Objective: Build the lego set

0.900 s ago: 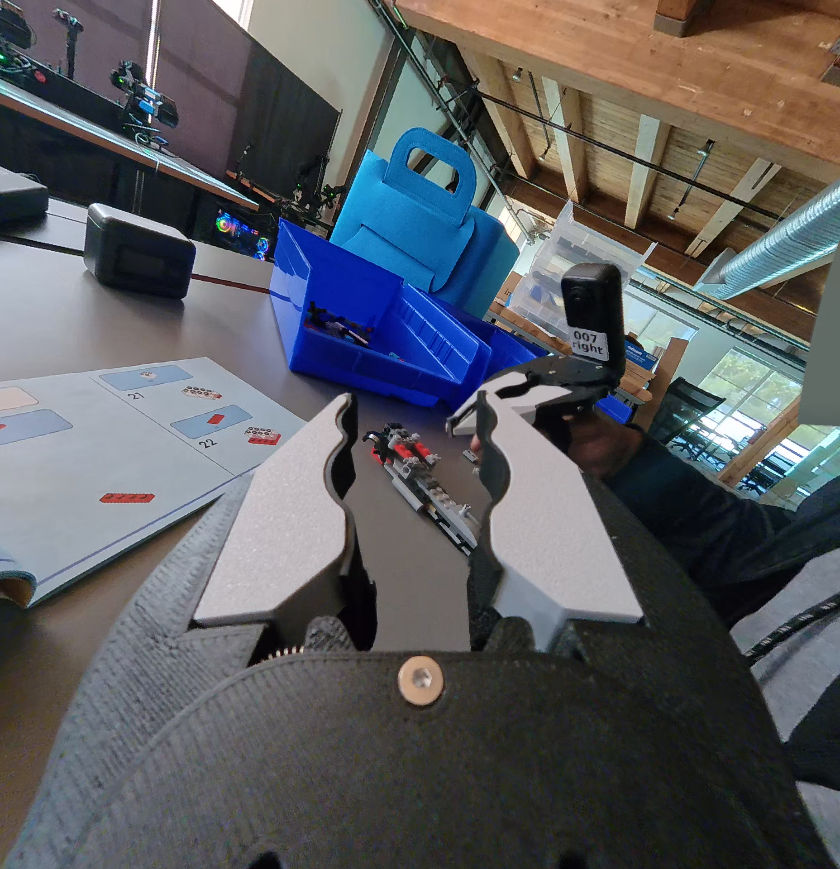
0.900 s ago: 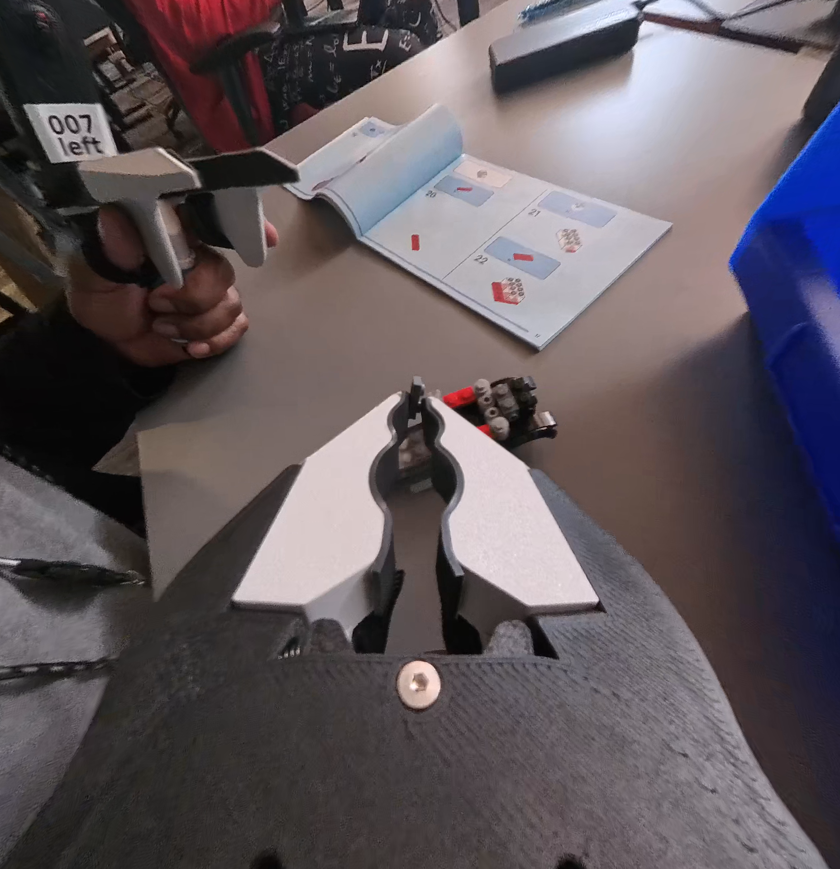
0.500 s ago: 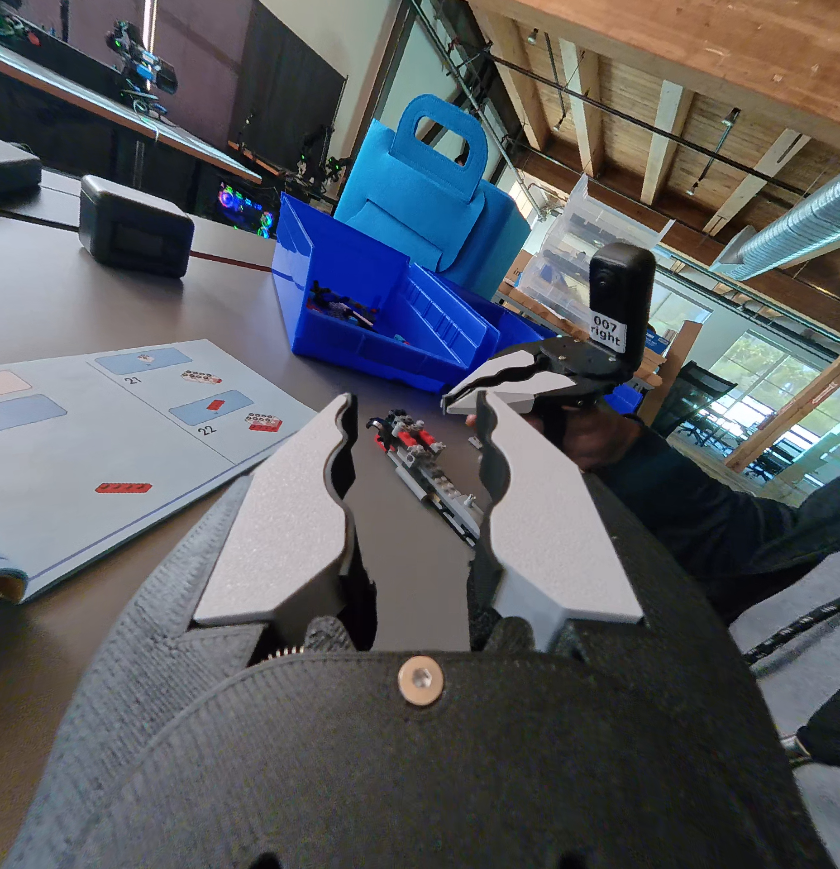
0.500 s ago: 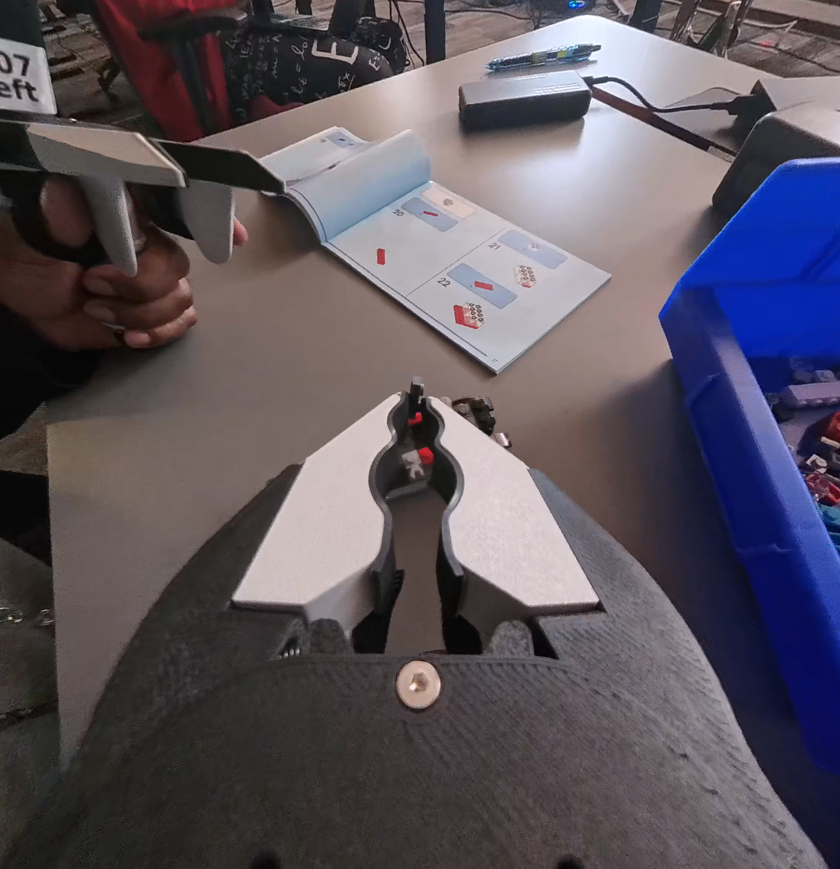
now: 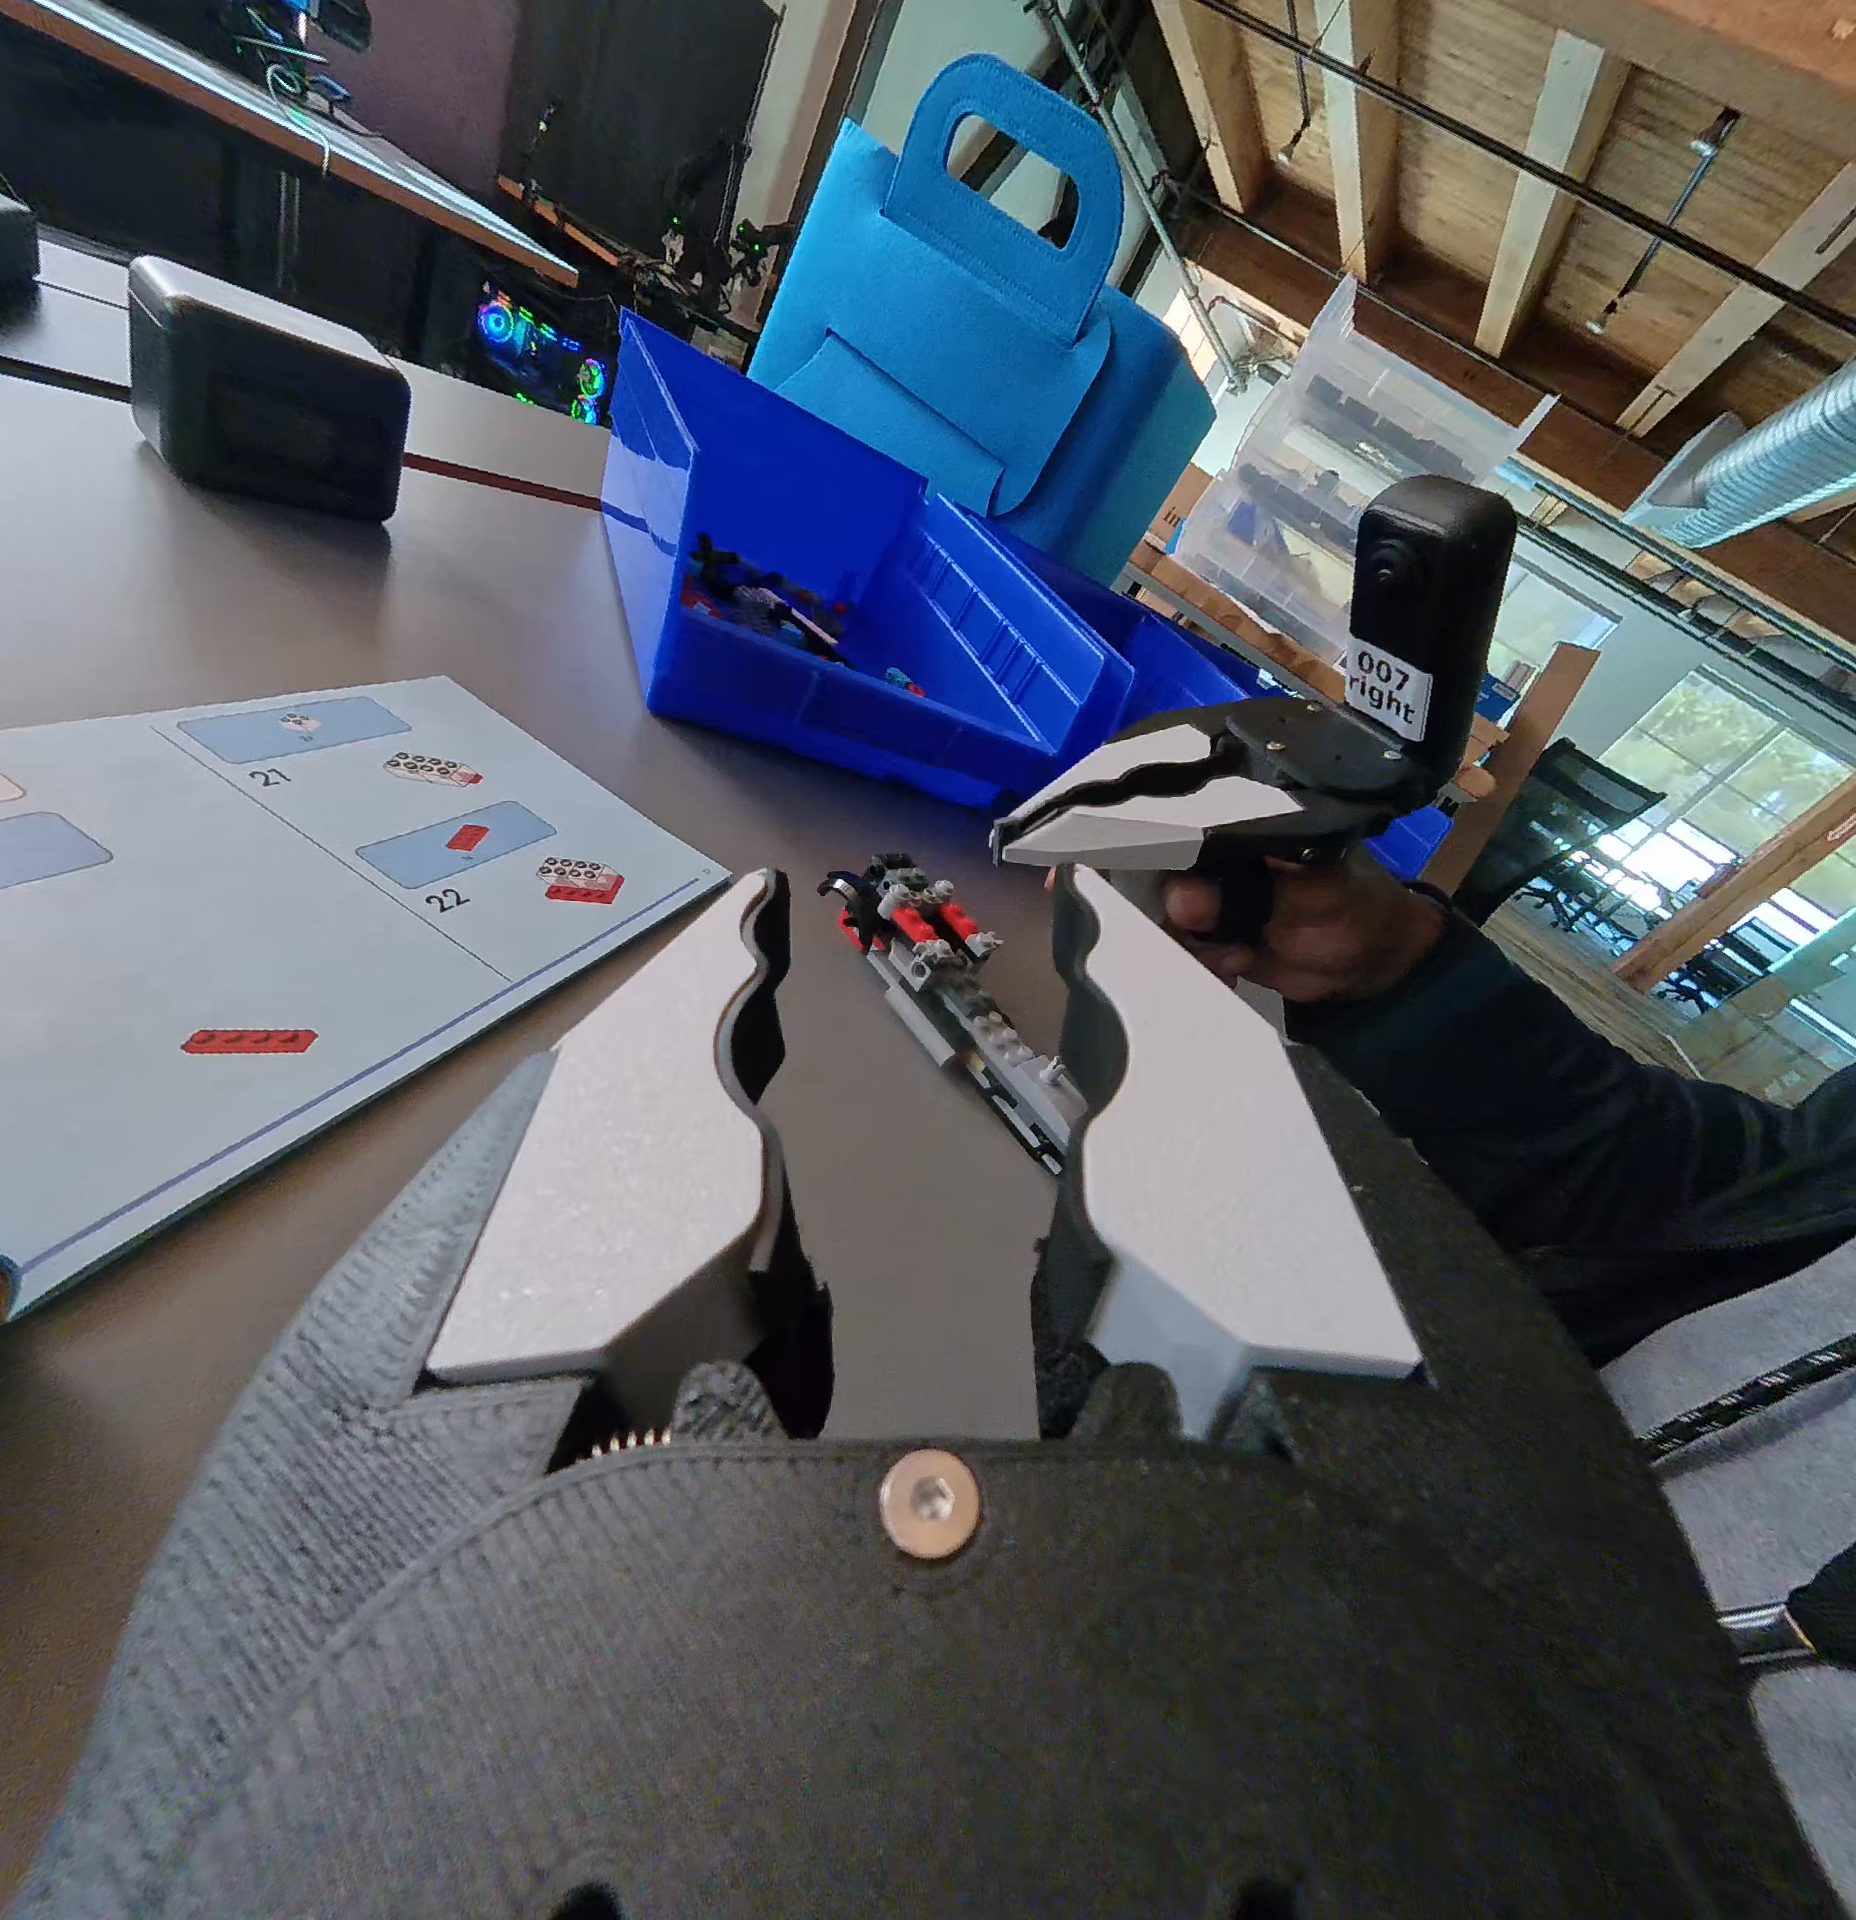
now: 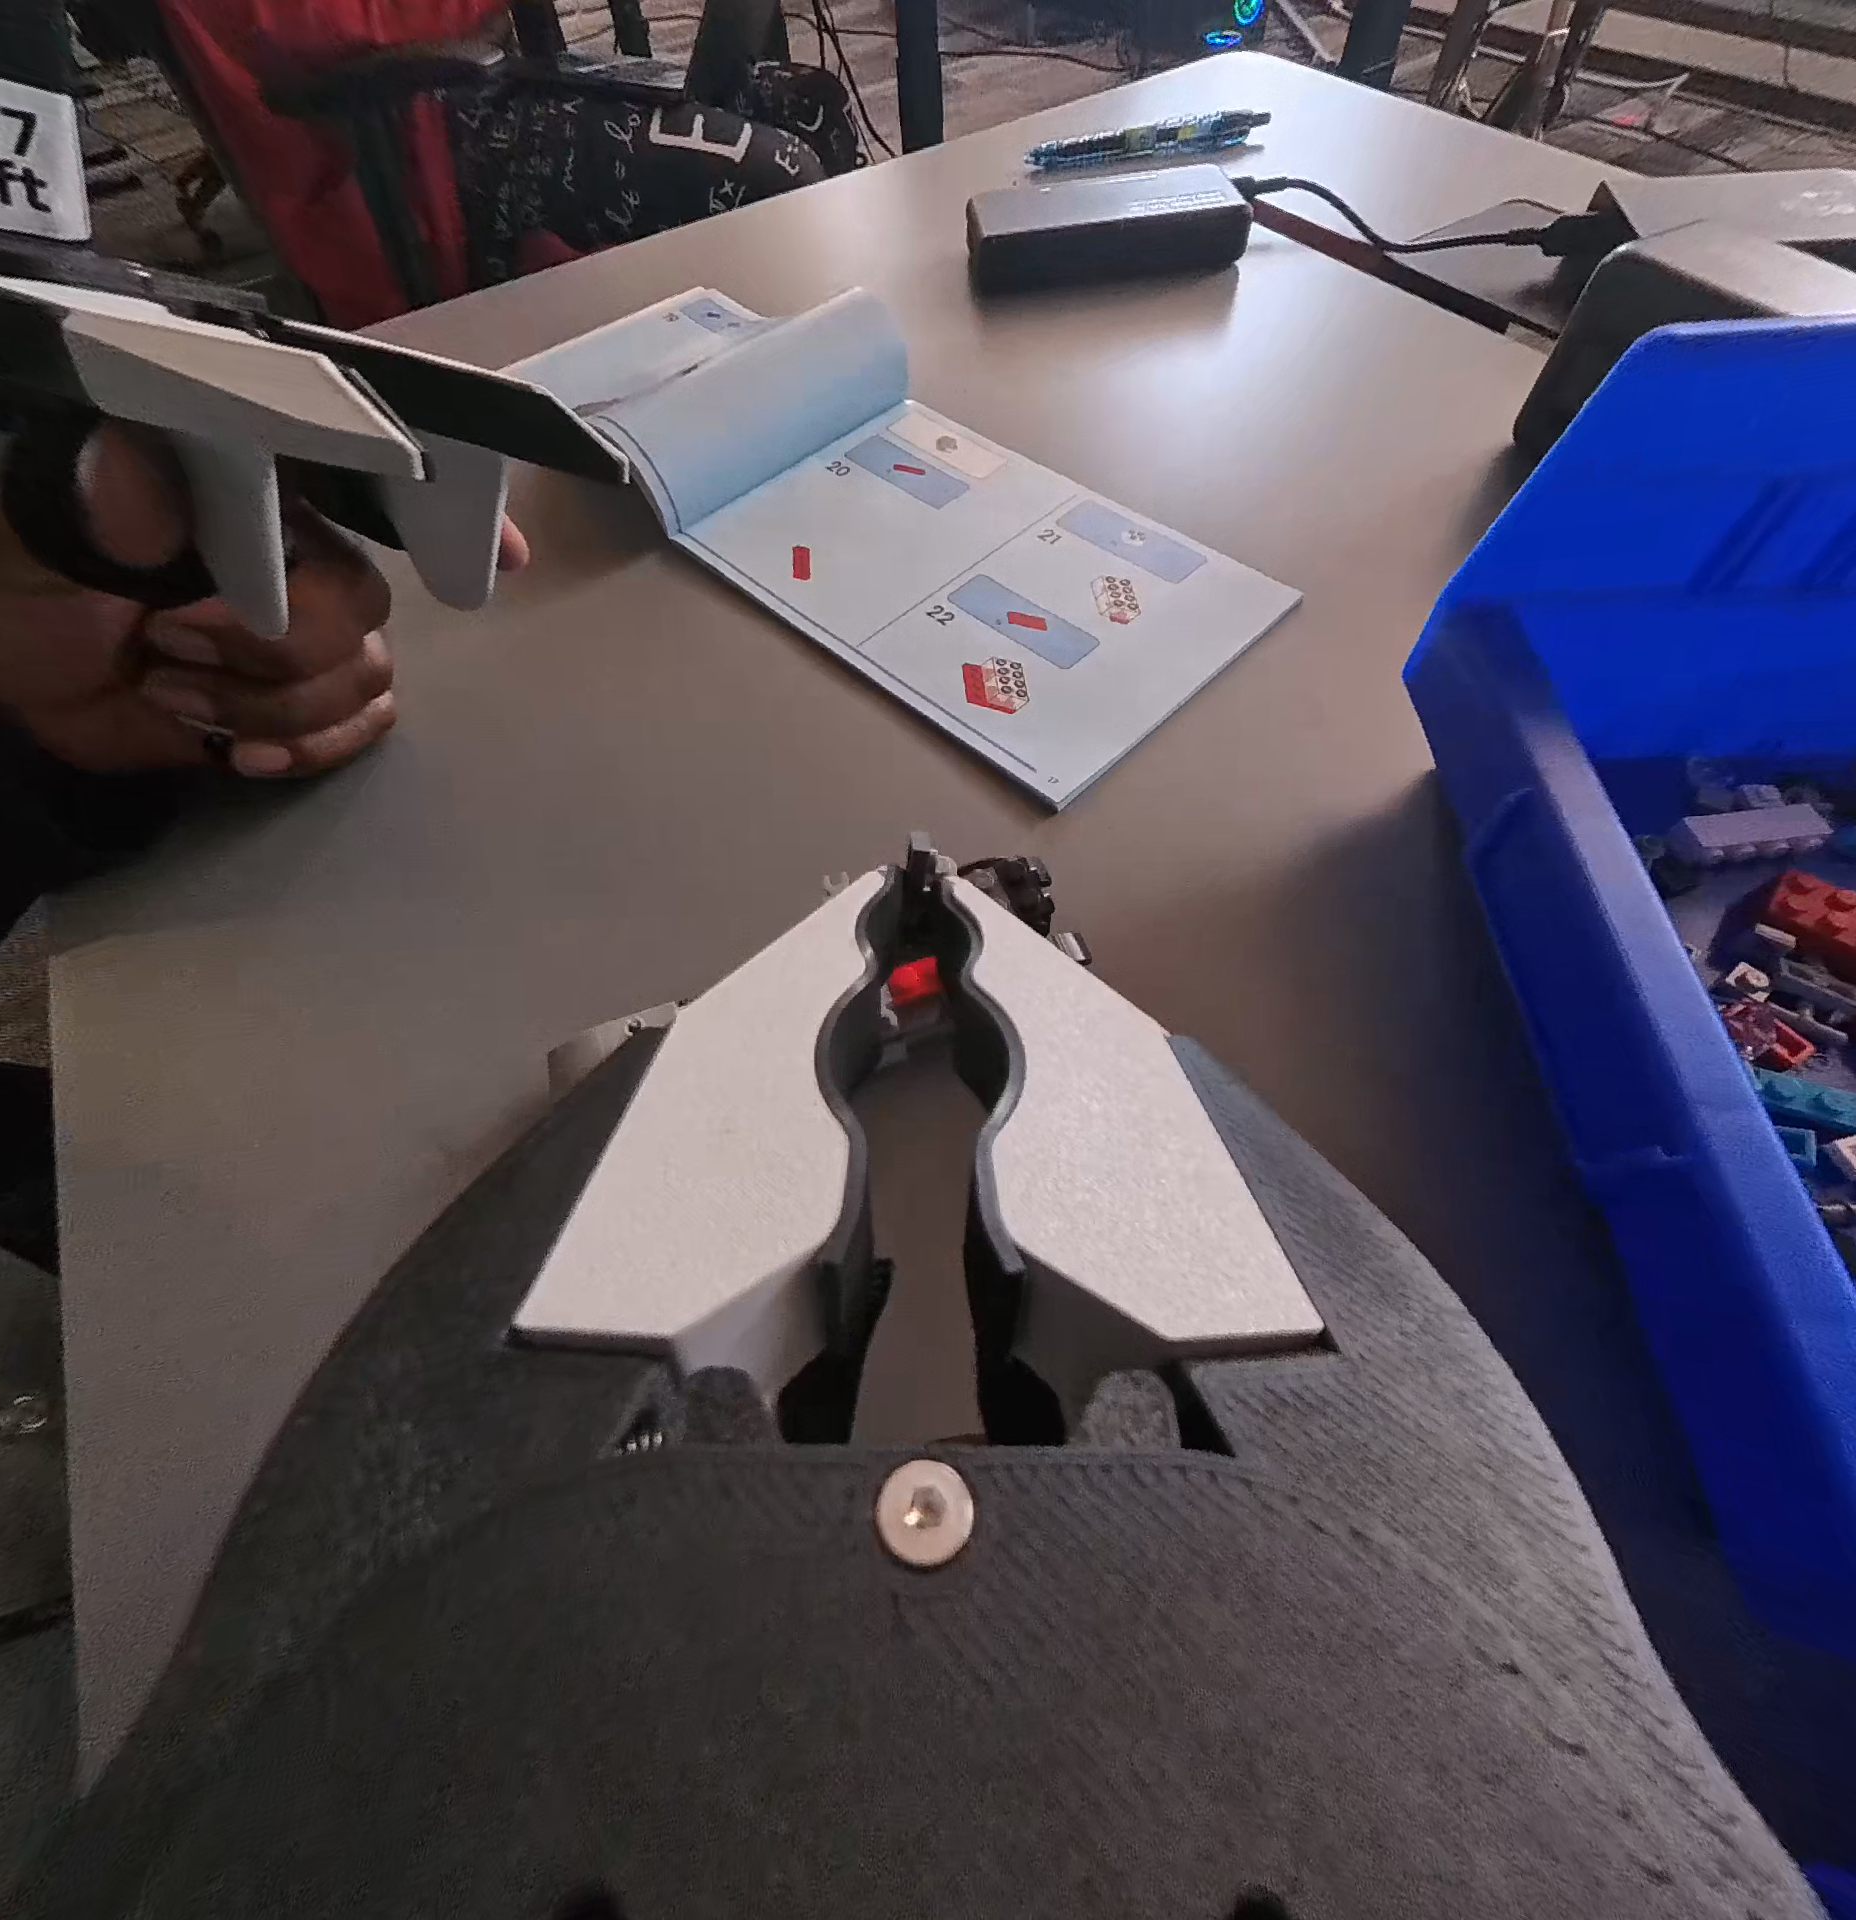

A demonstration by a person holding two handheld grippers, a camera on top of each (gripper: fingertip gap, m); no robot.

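Observation:
A long grey, red and black lego model (image 5: 934,982) lies on the grey table between the tips of my open, empty left gripper (image 5: 919,894). My right gripper (image 6: 916,878) is shut on a small black piece (image 6: 916,857) and hovers just above the model, whose red stud (image 6: 911,977) shows through the gap between its fingers. In the left wrist view the right gripper (image 5: 1007,842) hangs over the model's far end. The open instruction booklet (image 5: 280,914) lies to the left and also shows in the right wrist view (image 6: 955,540).
A blue bin (image 5: 799,717) of loose bricks stands behind the model, at the right edge of the right wrist view (image 6: 1578,935). A blue felt bag (image 5: 955,312) stands behind it. A black box (image 5: 259,405), a power bank (image 6: 1106,223) and a pen (image 6: 1142,135) lie farther back. The left gripper's tips are roughly 12 cm from the right gripper's.
My right gripper has moved forward over the model and swung toward the bin, still shut on the black piece. My left gripper stays open around the model.

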